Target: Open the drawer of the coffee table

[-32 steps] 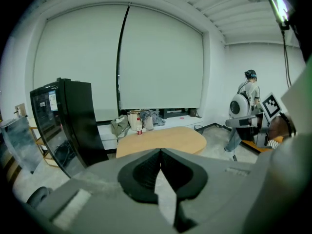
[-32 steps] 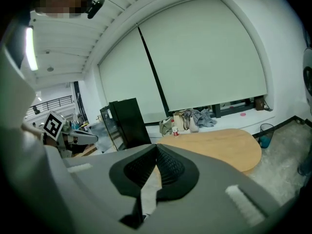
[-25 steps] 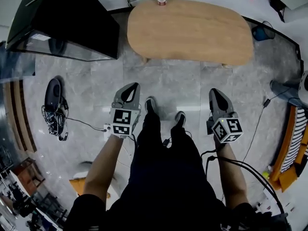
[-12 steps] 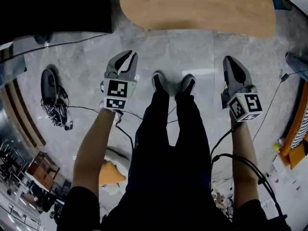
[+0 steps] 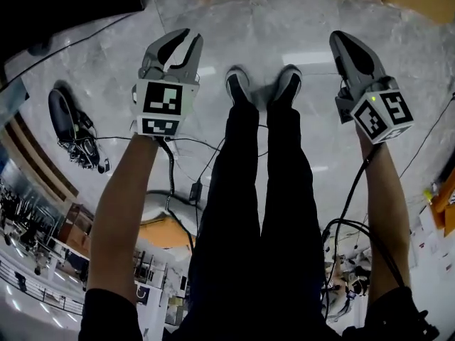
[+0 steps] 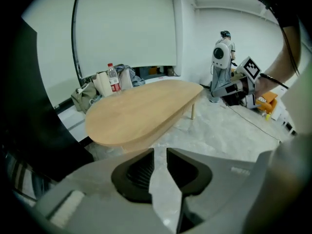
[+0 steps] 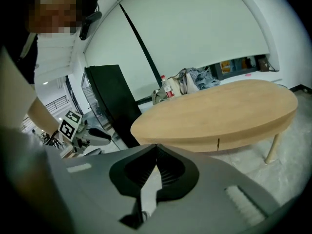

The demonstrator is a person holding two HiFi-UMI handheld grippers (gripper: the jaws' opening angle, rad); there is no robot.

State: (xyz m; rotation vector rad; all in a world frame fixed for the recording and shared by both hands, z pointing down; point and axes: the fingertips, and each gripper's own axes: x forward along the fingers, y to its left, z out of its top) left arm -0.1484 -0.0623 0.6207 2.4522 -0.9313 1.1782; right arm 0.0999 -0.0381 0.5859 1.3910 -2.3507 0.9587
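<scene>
Both hands are lower than a second ago, and the head view has tipped so far down that the coffee table is only a strip at its top edge. The person seems to be crouching towards it. The left gripper has just been opening: its jaws stand a small way apart with nothing between them, only floor behind. The right gripper has its jaws together and holds nothing.

Task is still in approach, with the table ahead of both grippers and well apart from them. A thin upright seam in the table's edge may mark the drawer front; can't tell, and no handle shows. The drawer looks closed.

The floor is grey glossy stone tile, with the person's shoes between the grippers and a cable bundle off to the left. Left of the table is a black cabinet. At the table's far end stand a bottle and some bags, with a plain white wall behind.
</scene>
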